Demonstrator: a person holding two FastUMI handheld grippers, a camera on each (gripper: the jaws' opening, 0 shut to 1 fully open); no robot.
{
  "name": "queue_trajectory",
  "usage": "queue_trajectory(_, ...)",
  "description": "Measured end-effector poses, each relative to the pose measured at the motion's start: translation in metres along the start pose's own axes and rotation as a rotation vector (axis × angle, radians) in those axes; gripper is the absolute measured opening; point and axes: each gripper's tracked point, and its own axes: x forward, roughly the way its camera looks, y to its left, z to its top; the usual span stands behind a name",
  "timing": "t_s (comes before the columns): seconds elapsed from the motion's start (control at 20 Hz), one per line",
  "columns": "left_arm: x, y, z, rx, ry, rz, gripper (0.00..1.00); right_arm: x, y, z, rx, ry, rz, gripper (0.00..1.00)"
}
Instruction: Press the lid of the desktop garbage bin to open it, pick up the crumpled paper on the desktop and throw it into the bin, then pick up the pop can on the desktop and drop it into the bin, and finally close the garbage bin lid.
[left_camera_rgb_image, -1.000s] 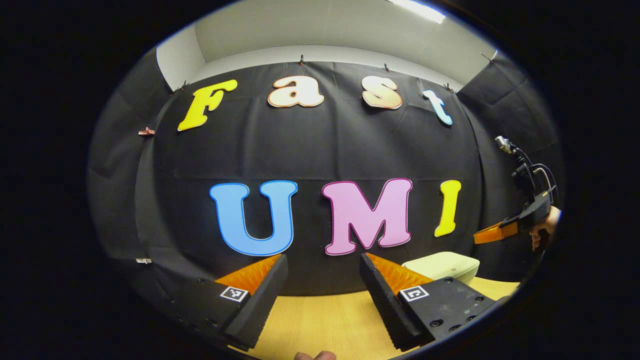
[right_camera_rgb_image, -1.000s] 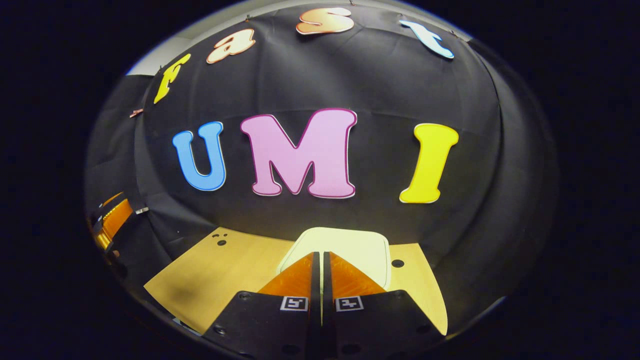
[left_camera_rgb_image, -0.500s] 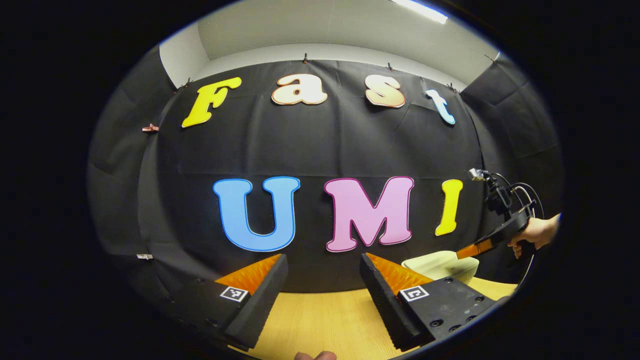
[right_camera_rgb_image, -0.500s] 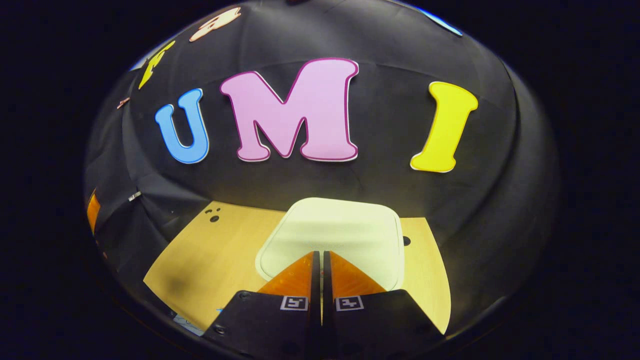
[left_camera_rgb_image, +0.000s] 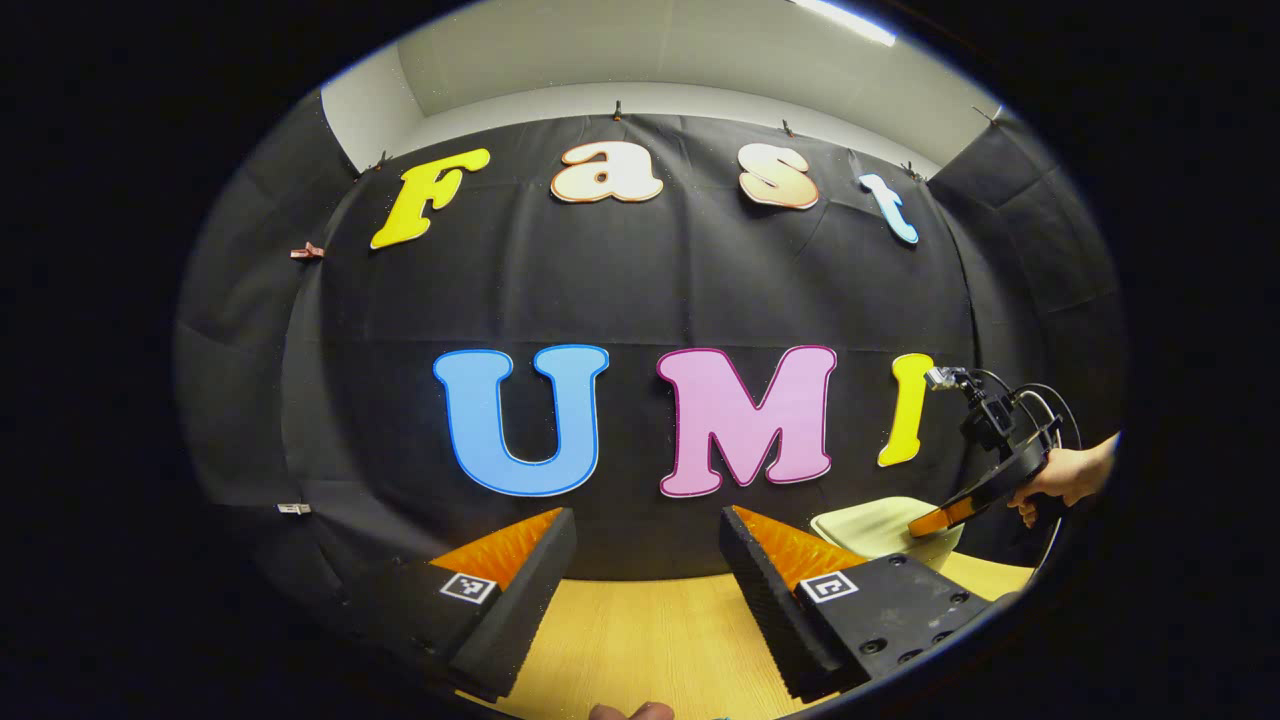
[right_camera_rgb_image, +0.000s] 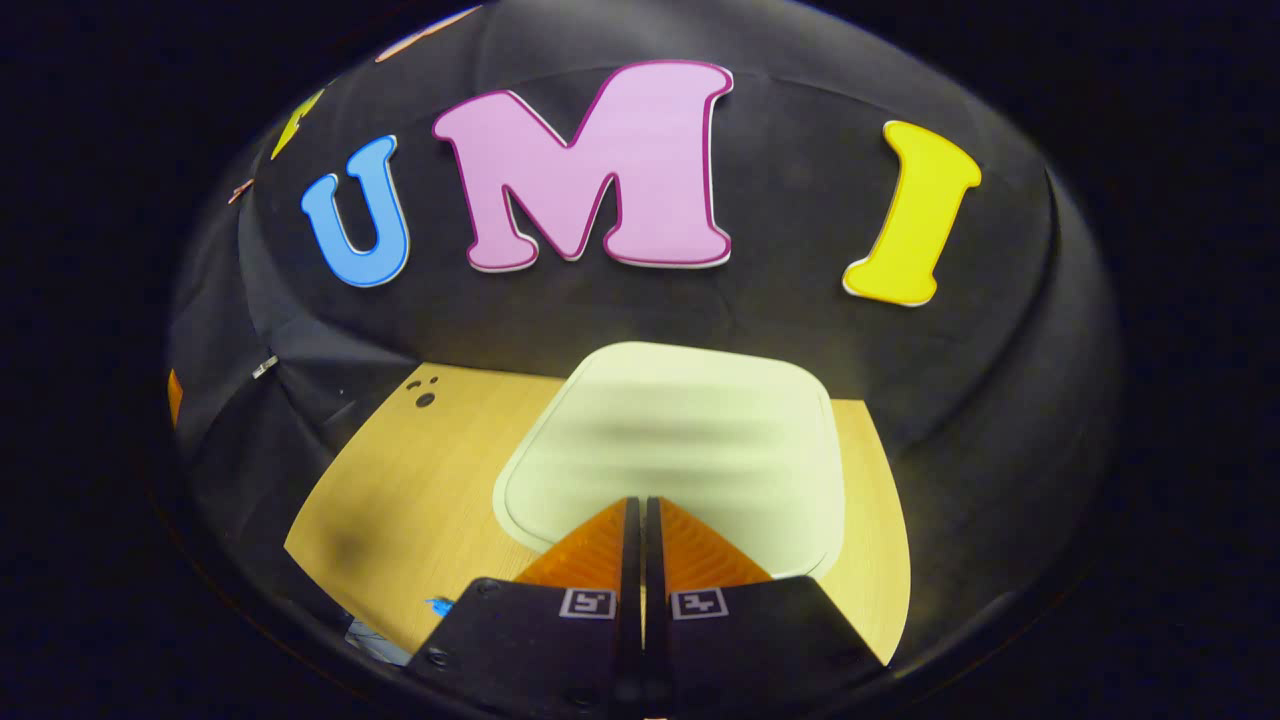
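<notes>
right gripper view: the right hand-held gripper (right_camera_rgb_image: 635, 510) is clenched, fingers pressed together on nothing, tips over the near edge of the bin (right_camera_rgb_image: 670, 450) lid, which is still down. whether the tips touch the lid i cannot tell. the bin stands near the table's (right_camera_rgb_image: 400, 480) far edge, close to the wall. in the left gripper view the right hand-held gripper (left_camera_rgb_image: 925, 521) slants down onto the bin (left_camera_rgb_image: 875, 525) from its right side, a hand (left_camera_rgb_image: 1065, 478) gripping it.

risks, as i judge them: the press lands close to the lid's rim, so the tips could slip off the near edge, or the latch might not release. a slanted push could also slide the light bin toward the wall.

the left hand-held gripper (left_camera_rgb_image: 648, 545) is released, jaws wide apart, holding nothing, above the table (left_camera_rgb_image: 650, 640) well left of the bin.
</notes>
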Motion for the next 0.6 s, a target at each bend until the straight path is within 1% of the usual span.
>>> queue_trajectory(0.25,0.005,0.0,0.0,0.002,-0.002,-0.005,0.94,0.0,0.001,-0.005,0.026,0.009,0.021,0.06)
queue_trajectory(0.35,0.006,-0.001,0.003,0.0,-0.01,-0.008,0.95,0.0,0.0,-0.005,0.022,0.0,0.014,0.05)
queue_trajectory(0.4,0.006,-0.002,0.004,0.002,-0.013,-0.011,0.94,-0.001,0.0,0.0,0.019,-0.011,0.01,0.06)
queue_trajectory(0.45,0.006,-0.003,0.005,0.006,-0.015,-0.016,0.95,-0.004,0.001,0.006,0.015,-0.047,-0.001,0.08)
queue_trajectory(0.5,0.007,-0.004,0.007,0.013,-0.019,-0.018,0.94,-0.005,-0.002,0.009,0.002,-0.067,-0.019,0.05)
queue_trajectory(0.6,0.006,-0.005,0.01,0.021,-0.026,-0.024,0.95,-0.013,-0.001,0.016,-0.023,-0.119,-0.031,0.05)
